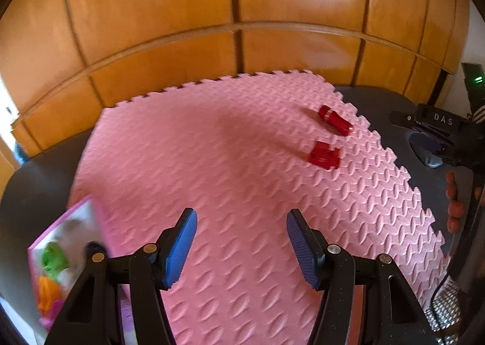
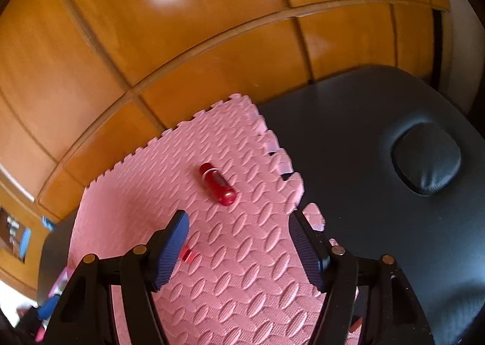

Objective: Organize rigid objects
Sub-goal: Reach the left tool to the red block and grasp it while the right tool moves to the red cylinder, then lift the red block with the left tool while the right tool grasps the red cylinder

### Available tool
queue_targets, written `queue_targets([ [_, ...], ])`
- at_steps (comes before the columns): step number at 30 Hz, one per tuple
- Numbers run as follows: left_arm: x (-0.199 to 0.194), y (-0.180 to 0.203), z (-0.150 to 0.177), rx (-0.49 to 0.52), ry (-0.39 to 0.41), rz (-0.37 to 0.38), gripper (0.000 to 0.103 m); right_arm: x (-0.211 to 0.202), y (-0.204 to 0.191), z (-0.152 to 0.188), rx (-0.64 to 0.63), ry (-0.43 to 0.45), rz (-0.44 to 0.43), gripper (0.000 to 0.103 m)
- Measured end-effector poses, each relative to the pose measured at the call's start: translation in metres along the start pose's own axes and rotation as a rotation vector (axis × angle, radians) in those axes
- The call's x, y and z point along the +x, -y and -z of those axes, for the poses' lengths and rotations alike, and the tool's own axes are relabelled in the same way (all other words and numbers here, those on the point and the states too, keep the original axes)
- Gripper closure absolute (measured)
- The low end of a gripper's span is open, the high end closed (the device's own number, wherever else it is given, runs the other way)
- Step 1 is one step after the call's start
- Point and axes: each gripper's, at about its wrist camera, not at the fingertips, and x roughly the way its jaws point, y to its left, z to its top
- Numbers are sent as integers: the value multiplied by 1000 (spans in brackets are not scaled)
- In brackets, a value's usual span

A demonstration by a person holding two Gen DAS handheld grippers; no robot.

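Left tool: jaws apart, empty, above pink foam mat.
Right tool: jaws apart, empty.
Red cylinder: lying on mat ahead of right tool.
Red block: on mat near cylinder.
Box: mat's left edge.

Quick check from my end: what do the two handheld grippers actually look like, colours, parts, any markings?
Both match: the left gripper and the right gripper have black plastic linkage arms with round metal pivot pins, some brass, some silver. Each carries two fingers faced with ribbed blue pads. Seen from the left wrist view, the right gripper's black body bears white "DAS" lettering.
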Motion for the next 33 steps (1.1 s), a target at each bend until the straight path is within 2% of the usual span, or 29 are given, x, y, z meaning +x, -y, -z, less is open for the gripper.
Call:
queue_targets([
  [4,20,24,-12,22,-23,57,41,0,7,-2,36,-8,-10,34],
  [7,37,45,-22,53,-31,91,31,0,8,-3,49,-14,-21,34],
  [8,42,49,-24,61,-31,96,27,1,7,-3,49,-18,-23,34],
  [14,81,78,-39,152,-43,106,23,4,7,-3,54,-41,-44,34],
  [19,111,83,-50,160,-45,113,23,8,5,-2,51,-59,-54,34],
  [20,117,83,-52,158,-46,118,25,9,4,-2,47,-65,-55,34],
  [22,126,82,-54,154,-59,148,42,11,3,-1,42,-71,-54,34],
  [23,131,82,-54,151,-71,156,55,12,2,-1,39,-73,-52,34],
  [28,129,80,-51,129,-58,186,55,15,2,1,35,-81,-39,34],
  [33,113,73,-32,103,-82,146,55,19,2,3,31,-96,-25,34],
])
